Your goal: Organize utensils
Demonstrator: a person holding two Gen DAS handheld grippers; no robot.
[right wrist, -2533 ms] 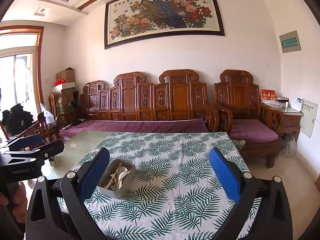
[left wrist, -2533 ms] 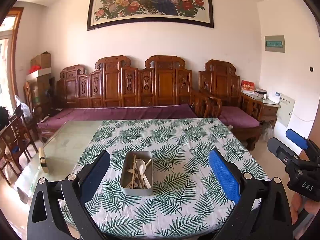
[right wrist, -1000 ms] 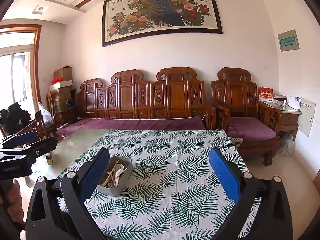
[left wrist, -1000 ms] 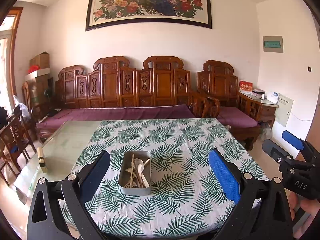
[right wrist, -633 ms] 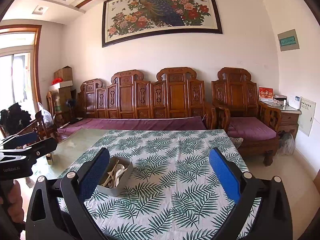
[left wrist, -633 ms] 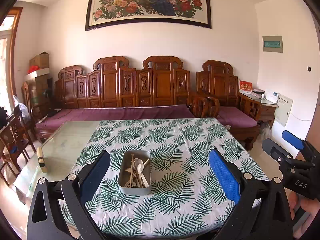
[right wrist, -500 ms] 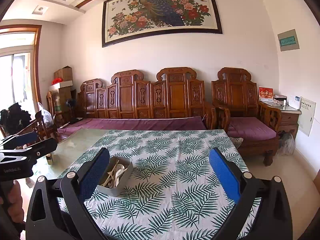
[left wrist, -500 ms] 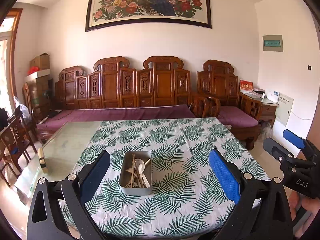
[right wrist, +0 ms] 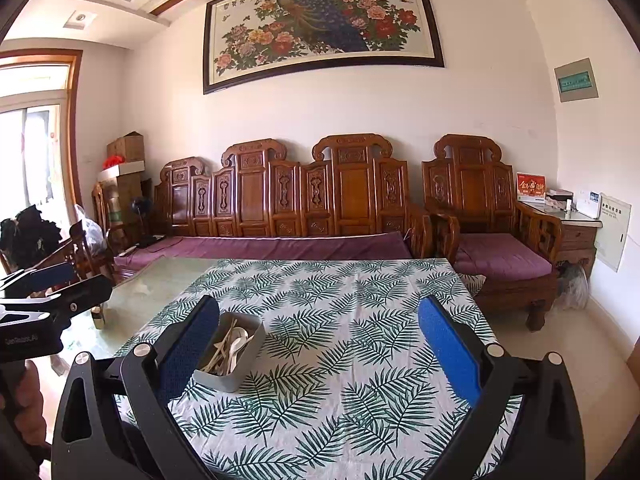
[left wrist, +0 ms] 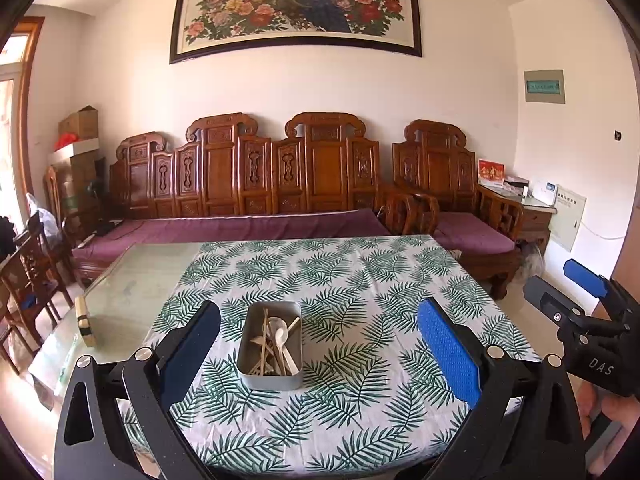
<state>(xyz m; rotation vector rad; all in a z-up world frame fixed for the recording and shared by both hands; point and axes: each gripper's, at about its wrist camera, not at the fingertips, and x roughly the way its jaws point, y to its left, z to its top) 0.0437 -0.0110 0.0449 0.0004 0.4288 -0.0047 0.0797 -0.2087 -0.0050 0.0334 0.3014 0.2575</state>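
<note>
Hovering wide apart and empty, the left tongs (left wrist: pixel 318 354) and right tongs (right wrist: pixel 318 354) frame a grey rectangular metal tin (left wrist: pixel 270 346) of pale spoons and wooden chopsticks (left wrist: pixel 276 342) jumbled together on the leaf-print bench (left wrist: pixel 360 280); none lie loose outside, sorted or not.

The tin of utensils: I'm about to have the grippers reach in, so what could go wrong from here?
1. The utensils lie tangled in the tin; pulling one may drag others out.
2. The tin sits loose on the tablecloth; a nudge from the left gripper could slide it or bunch the cloth.
3. Both grippers are open and empty; the right gripper views the tin behind its left finger, so the two may collide over it.
</note>
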